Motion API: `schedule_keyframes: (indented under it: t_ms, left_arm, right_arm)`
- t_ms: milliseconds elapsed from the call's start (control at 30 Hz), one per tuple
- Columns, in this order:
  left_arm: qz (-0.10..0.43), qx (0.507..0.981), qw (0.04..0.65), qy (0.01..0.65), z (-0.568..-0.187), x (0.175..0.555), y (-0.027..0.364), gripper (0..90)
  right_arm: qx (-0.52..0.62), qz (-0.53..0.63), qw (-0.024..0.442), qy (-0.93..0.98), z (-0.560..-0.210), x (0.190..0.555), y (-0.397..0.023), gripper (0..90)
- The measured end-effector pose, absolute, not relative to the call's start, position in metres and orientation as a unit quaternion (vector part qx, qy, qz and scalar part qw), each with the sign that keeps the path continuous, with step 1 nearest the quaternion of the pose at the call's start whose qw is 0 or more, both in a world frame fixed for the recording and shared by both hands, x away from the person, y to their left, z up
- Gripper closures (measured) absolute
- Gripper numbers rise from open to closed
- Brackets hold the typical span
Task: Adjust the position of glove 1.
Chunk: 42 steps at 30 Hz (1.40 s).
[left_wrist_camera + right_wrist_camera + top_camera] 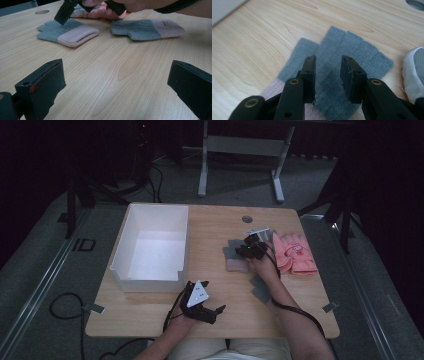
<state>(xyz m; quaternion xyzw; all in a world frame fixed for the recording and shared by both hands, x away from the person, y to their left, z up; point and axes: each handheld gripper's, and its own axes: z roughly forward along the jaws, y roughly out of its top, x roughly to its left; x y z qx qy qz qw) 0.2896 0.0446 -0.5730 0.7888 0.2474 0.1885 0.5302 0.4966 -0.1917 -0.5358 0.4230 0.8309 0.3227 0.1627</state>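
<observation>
A lab-like recording room: a light wooden table (220,315) stands on grey carpet, dark curtains hang behind the table, black tripod legs (80,195) flank it, and cables (65,307) trail beside its left edge.

The left claw (212,312) is held low near the person's side, its jaws spread wide apart. The right claw (245,251) reaches forward on an outstretched forearm, tilted downward, its jaws parted by a narrow gap.
</observation>
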Motion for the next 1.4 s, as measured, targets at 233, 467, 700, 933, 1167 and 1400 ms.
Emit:
schedule_keyframes:
  t_ms: [233, 467, 700, 933, 1167, 1400]
  left_arm:
    - [0.19, 0.789, 0.53, 0.246, -0.573, 0.289, 0.045, 0.8]
    - [0.188, 0.788, 0.532, 0.246, -0.573, 0.29, 0.045, 0.9]
    - [0.191, 0.789, 0.53, 0.247, -0.573, 0.289, 0.045, 0.9]
    - [0.196, 0.79, 0.527, 0.246, -0.573, 0.289, 0.044, 0.9]
    - [0.197, 0.789, 0.529, 0.244, -0.573, 0.289, 0.044, 0.9]
    - [0.197, 0.789, 0.529, 0.243, -0.573, 0.288, 0.044, 0.8]
  right_arm:
    - [0.417, 0.298, 0.175, 0.841, -0.549, 0.5, -0.185, 77.0]
    - [0.444, 0.301, 0.161, 0.829, -0.542, 0.497, -0.174, 85.5]
    - [0.452, 0.366, 0.162, 0.797, -0.5, 0.446, -0.17, 85.8]
    - [0.452, 0.391, 0.174, 0.782, -0.478, 0.398, -0.169, 85.9]
    - [0.459, 0.367, 0.163, 0.793, -0.504, 0.359, -0.166, 85.9]
    - [0.47, 0.36, 0.137, 0.794, -0.525, 0.341, -0.167, 85.9]
